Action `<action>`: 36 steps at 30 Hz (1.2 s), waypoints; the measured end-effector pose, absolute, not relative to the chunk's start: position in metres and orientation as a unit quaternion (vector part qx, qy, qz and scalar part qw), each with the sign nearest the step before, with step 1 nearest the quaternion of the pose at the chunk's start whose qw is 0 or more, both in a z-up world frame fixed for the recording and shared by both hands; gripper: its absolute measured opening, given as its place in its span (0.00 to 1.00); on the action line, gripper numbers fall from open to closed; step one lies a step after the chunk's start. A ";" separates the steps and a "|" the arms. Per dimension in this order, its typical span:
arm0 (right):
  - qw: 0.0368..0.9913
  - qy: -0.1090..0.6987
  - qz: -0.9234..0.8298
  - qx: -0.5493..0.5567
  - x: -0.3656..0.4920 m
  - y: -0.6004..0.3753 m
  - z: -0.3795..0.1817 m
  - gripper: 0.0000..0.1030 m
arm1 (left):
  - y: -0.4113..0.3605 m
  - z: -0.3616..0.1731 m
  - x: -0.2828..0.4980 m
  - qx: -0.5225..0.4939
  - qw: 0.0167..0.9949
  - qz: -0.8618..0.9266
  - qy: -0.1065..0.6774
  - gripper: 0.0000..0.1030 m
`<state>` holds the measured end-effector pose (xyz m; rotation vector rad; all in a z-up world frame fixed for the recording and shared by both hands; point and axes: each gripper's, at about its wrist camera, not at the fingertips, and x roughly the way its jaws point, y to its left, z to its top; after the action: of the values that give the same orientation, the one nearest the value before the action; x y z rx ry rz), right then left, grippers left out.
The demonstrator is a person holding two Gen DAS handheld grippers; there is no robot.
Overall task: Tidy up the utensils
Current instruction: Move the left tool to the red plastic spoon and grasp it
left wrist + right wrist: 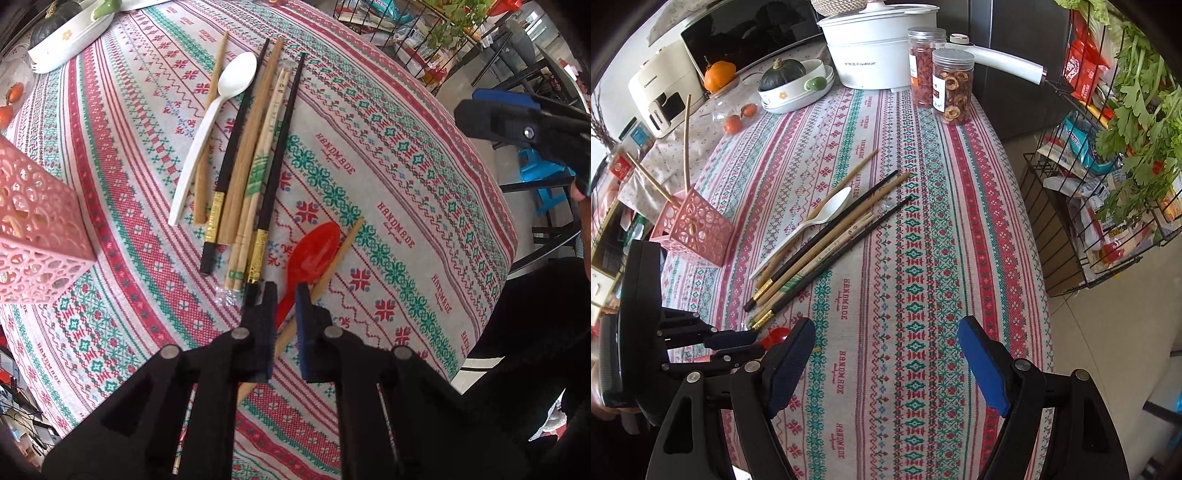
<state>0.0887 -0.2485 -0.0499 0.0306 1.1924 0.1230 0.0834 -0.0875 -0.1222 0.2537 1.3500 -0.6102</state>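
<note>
My left gripper (285,295) is low over the tablecloth, its jaws narrowed around the handle of a red spoon (314,254) and a tan chopstick (332,266) that crosses it; I cannot tell whether they grip. Beyond lie several black and bamboo chopsticks (251,162) and a white spoon (218,114). A pink perforated holder (33,236) stands at the left; in the right wrist view the holder (694,229) has two chopsticks (686,144) in it. My right gripper (886,350) is open and empty above the cloth, right of the left gripper (738,345).
At the table's far end stand a white pot (879,48), two clear jars (951,85), a white dish with a green squash (790,83) and small oranges (733,123). A wire rack of groceries and greens (1108,166) stands off the right edge.
</note>
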 end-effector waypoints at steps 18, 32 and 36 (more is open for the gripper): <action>0.816 0.575 0.048 0.022 0.095 -0.247 -0.062 0.79 | -0.092 -0.108 0.087 0.110 0.750 -0.311 0.574 0.39; 0.814 0.579 0.036 0.034 0.094 -0.263 -0.064 0.79 | -0.113 -0.128 0.094 0.137 0.751 -0.290 0.578 0.17; 0.812 0.581 0.039 0.031 0.094 -0.260 -0.065 0.79 | -0.100 -0.115 0.096 0.112 0.764 -0.285 0.568 0.00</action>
<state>0.0940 -0.2599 -0.0653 0.0670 1.2410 0.0840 0.0957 -0.0997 -0.1155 0.2446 1.2357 -0.6196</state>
